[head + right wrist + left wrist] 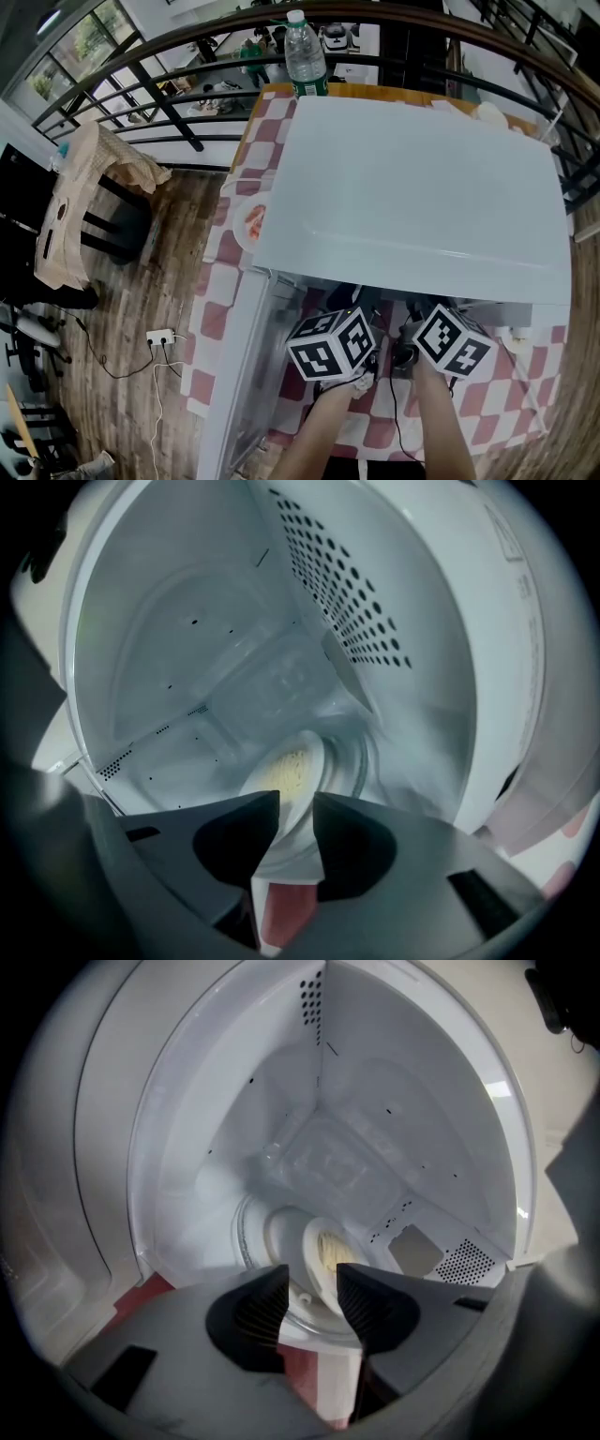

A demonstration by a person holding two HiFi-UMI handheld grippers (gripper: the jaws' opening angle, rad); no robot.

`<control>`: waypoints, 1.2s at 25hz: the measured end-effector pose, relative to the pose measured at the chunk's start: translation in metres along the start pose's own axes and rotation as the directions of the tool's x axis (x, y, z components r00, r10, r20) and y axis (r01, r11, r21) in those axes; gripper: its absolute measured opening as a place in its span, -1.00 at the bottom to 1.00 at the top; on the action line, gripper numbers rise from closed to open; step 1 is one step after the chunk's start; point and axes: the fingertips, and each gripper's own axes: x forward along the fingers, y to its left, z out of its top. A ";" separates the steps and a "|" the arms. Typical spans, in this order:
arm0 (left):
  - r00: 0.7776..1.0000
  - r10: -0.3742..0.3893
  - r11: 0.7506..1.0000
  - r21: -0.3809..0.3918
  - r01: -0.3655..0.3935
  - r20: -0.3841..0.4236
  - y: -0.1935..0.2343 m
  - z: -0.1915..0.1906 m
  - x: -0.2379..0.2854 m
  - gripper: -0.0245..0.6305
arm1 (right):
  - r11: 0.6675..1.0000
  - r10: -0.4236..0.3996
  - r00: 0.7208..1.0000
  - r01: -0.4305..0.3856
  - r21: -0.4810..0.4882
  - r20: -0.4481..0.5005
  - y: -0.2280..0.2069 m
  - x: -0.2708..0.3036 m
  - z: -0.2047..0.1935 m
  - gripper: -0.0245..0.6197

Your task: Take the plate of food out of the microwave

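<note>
Jaws of the left gripper (312,1283) and right gripper (295,808) stand spread and empty at the microwave's (412,187) 6 o'clock opening. Beyond their tips, the plate of food (323,1249) sits inside on the cavity floor. A water bottle (305,52) stands at 12 o'clock.

Room around the work station, as I see it from the head camera. Left of my left gripper (312,1286), a wood-plank floor (122,300) carries a white power strip (159,336) and dark furniture (112,220) draped in a tan cover (89,183). The table (375,91) beneath the gripper wears a red-and-white checked cloth (214,319). Far ahead stand a water bottle (305,52) and a curved black railing (159,89). Daylit windows (80,47) lie ahead-left.
</note>
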 end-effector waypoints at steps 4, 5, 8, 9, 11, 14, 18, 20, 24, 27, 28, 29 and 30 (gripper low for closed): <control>1.000 0.012 1.000 0.009 -0.012 0.010 0.004 0.002 0.003 -0.44 | 1.000 0.011 1.000 -0.011 0.014 -0.001 0.002 0.005 0.000 -0.50; 1.000 0.013 1.000 0.009 -0.013 0.013 0.004 0.003 0.004 -0.44 | 1.000 0.014 1.000 -0.014 0.019 0.001 0.003 0.006 0.000 -0.50; 1.000 0.017 1.000 0.010 -0.017 0.017 0.004 0.003 0.007 -0.44 | 1.000 0.010 1.000 -0.010 0.025 0.003 0.002 0.007 -0.001 -0.50; 1.000 0.019 1.000 0.016 -0.020 0.017 0.003 0.003 0.008 -0.44 | 1.000 0.008 1.000 -0.008 0.025 0.003 0.001 0.008 -0.002 -0.50; 1.000 0.023 0.999 0.030 -0.024 0.018 0.001 0.004 0.010 -0.44 | 1.000 0.002 1.000 -0.003 0.022 0.009 0.002 0.008 0.000 -0.50; 1.000 0.011 0.999 0.035 -0.012 0.016 -0.004 0.003 0.015 -0.44 | 1.000 0.002 1.000 -0.002 0.014 0.026 0.004 0.008 0.004 -0.51; 1.000 -0.015 0.999 0.041 0.015 0.003 -0.012 -0.001 0.019 -0.43 | 1.000 0.007 1.000 -0.007 -0.002 0.024 0.004 0.007 0.002 -0.70; 1.000 0.000 0.999 0.039 -0.001 0.007 -0.010 -0.002 0.019 -0.47 | 1.000 0.009 1.000 -0.010 0.012 0.023 0.003 0.008 0.000 -0.77; 1.000 0.020 1.000 0.002 -0.020 0.018 -0.002 -0.001 0.017 -0.75 | 0.998 0.029 0.999 -0.032 0.062 0.036 0.000 0.006 0.002 -0.78; 1.000 0.014 1.000 -0.006 -0.014 0.016 -0.002 -0.004 0.013 -0.75 | 0.996 0.027 0.999 -0.029 0.081 0.024 -0.001 0.002 -0.003 -0.77; 1.000 0.013 1.000 -0.011 -0.013 0.015 -0.002 -0.006 0.010 -0.75 | 0.997 0.021 0.999 -0.023 0.075 0.027 -0.001 -0.001 -0.004 -0.78; 1.000 0.012 1.000 -0.017 -0.012 0.015 -0.002 -0.008 0.008 -0.75 | 0.997 0.015 0.999 -0.017 0.069 0.031 -0.002 -0.004 -0.004 -0.78; 1.000 0.012 1.000 -0.024 -0.011 0.016 -0.001 -0.011 0.005 -0.75 | 0.998 0.014 0.999 -0.016 0.066 0.032 -0.003 -0.006 -0.005 -0.78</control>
